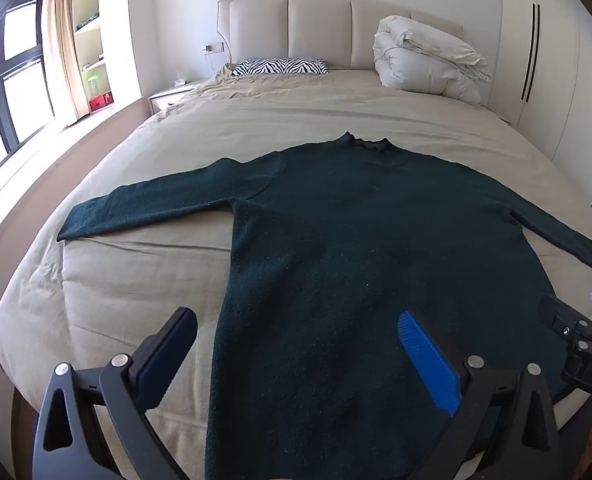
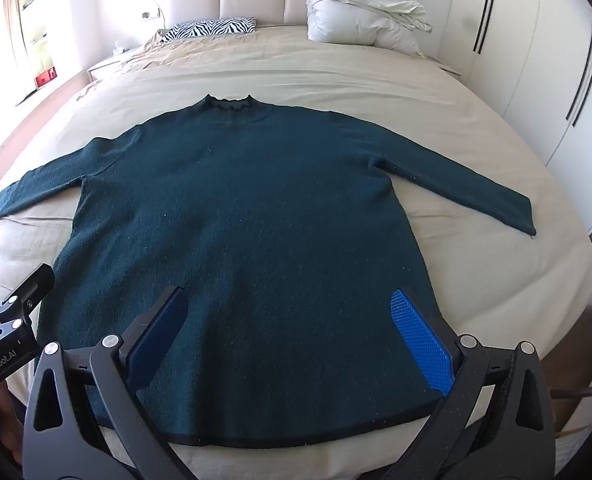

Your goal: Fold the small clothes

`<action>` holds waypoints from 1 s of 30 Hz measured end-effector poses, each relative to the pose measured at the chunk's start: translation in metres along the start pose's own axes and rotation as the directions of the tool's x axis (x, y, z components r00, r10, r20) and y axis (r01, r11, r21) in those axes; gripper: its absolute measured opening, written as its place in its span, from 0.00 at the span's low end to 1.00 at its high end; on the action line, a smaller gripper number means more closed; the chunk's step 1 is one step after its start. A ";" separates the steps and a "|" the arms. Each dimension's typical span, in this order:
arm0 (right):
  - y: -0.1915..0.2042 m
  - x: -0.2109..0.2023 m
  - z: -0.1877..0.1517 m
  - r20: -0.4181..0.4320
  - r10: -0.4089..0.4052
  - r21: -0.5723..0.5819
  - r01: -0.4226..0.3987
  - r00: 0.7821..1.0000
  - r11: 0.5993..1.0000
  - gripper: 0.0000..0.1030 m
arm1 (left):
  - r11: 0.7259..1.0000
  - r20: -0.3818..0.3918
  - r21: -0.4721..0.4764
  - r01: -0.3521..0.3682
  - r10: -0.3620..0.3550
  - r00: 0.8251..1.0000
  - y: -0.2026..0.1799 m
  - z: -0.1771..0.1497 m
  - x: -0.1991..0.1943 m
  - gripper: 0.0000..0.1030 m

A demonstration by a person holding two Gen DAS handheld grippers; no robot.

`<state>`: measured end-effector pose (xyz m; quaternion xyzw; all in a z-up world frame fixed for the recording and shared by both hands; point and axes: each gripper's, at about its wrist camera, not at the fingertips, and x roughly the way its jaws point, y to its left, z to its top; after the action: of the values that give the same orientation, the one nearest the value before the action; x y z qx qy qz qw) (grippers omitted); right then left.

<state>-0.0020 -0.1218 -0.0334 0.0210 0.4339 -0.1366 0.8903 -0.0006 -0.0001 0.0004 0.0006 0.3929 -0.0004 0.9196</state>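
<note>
Tongs, left (image 1: pixel 298 334) and right (image 2: pixel 292 318), gape wide above sweater (image 2: pixel 248 208).

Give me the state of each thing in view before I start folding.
Sweater: spread flat on the bed, sleeves out, unfolded.
Left gripper: jaws wide open, holding nothing.
Right gripper: jaws wide open, holding nothing.
Duvet: bundled at the headboard.
Zebra pillow: lying flat.
Bed sheet: wrinkled.
</note>
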 end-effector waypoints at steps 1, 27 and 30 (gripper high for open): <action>0.000 0.000 0.000 0.004 -0.001 0.000 0.001 1.000 1.000 1.00 | 1.000 0.000 0.000 0.003 -0.003 1.000 0.000 0.000 0.000 1.00; 0.003 0.005 -0.002 -0.014 -0.003 -0.008 0.003 1.000 1.000 1.00 | 1.000 -0.017 -0.007 -0.006 0.006 1.000 0.000 -0.005 0.004 1.00; 0.003 0.005 -0.002 -0.014 -0.003 -0.008 0.003 1.000 1.000 1.00 | 1.000 -0.018 -0.007 -0.005 0.005 1.000 0.000 -0.006 0.004 1.00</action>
<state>0.0003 -0.1195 -0.0381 0.0176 0.4407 -0.1361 0.8871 -0.0020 -0.0003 -0.0069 -0.0018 0.4012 0.0035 0.9160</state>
